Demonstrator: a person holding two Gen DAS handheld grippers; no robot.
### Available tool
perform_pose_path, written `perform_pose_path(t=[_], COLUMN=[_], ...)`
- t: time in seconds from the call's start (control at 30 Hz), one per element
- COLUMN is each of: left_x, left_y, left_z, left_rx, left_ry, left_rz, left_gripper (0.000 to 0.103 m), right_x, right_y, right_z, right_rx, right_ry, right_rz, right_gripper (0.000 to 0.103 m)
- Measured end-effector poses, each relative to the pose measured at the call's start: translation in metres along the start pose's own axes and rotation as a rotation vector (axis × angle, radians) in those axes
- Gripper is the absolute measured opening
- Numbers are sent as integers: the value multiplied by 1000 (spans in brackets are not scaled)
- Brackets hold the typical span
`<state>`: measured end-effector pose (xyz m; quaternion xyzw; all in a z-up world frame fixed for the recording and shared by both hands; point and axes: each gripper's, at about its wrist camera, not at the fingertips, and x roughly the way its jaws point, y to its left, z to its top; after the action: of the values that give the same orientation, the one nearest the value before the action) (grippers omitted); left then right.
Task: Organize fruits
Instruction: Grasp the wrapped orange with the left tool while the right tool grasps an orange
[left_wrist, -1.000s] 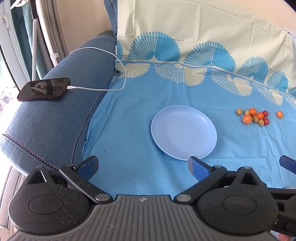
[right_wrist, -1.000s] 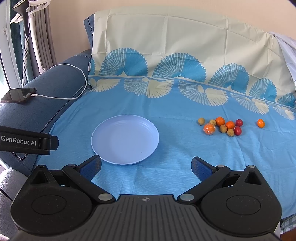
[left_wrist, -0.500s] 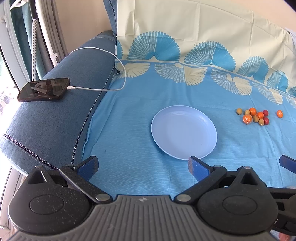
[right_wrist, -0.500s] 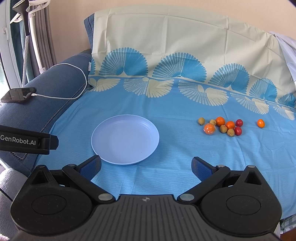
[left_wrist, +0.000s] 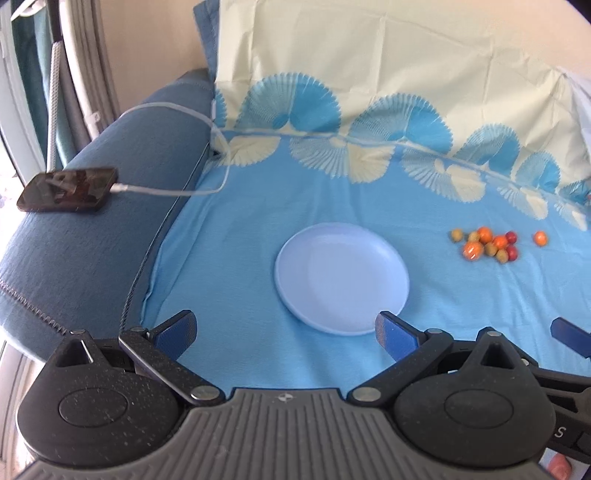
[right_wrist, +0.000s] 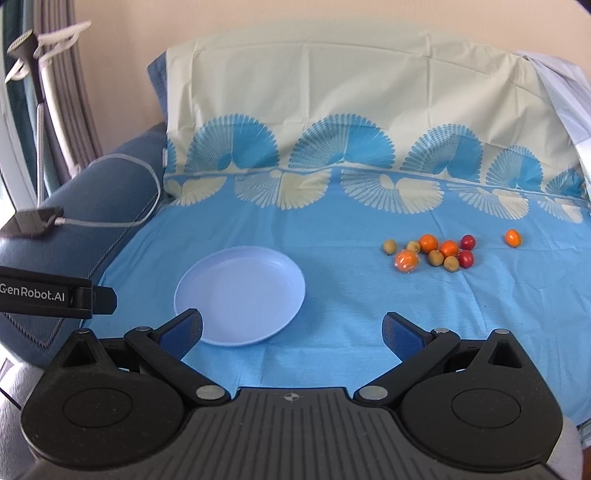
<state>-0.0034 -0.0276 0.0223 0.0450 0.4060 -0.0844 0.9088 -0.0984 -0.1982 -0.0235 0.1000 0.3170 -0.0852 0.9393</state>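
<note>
An empty pale blue plate (left_wrist: 341, 278) (right_wrist: 240, 295) lies on the blue patterned sheet. To its right sits a cluster of small fruits (left_wrist: 487, 245) (right_wrist: 432, 253): orange, red and tan-green ones, with one orange fruit (right_wrist: 513, 237) apart at the right. My left gripper (left_wrist: 284, 332) is open, near the plate's front edge, with nothing between its fingers. My right gripper (right_wrist: 291, 330) is open too, in front of the plate's right side, well short of the fruits.
A phone (left_wrist: 68, 190) on a white charging cable (left_wrist: 192, 155) rests on the blue sofa arm at the left. The sheet (right_wrist: 369, 110) drapes up over the sofa back. The left gripper's body (right_wrist: 48, 297) shows at the right wrist view's left edge.
Both grippers have shifted slightly; the views are blurred by motion and the scene sits a little lower and further left in frame. Plate and fruits have not moved. Both stay open.
</note>
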Motion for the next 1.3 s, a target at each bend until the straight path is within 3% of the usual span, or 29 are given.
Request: perform_pose_path(t=[0.3,0.67,0.87,1.03,1.3], left_x=[10,96,170,230,308], left_y=[-59,-153,-219,-276,-325], left_z=[14,38,56,65,71], left_rx=[86,210,263,311,331], left_ry=[-29,80,155,201,288], left_rz=[-82,-122,-159,-196,-167], left_gripper=[103,103,103,103,103], right_x=[4,45,100,154,270], right_y=[-49,-149,-209,-288,-399], right_z=[3,-10,-4,23,59], right_rx=[57,162,159,183,269], right_ry=[-61,-27,4,10,70], right_rz=[-103,-331,-413,-496,-443], right_gripper=[103,103,103,102,102])
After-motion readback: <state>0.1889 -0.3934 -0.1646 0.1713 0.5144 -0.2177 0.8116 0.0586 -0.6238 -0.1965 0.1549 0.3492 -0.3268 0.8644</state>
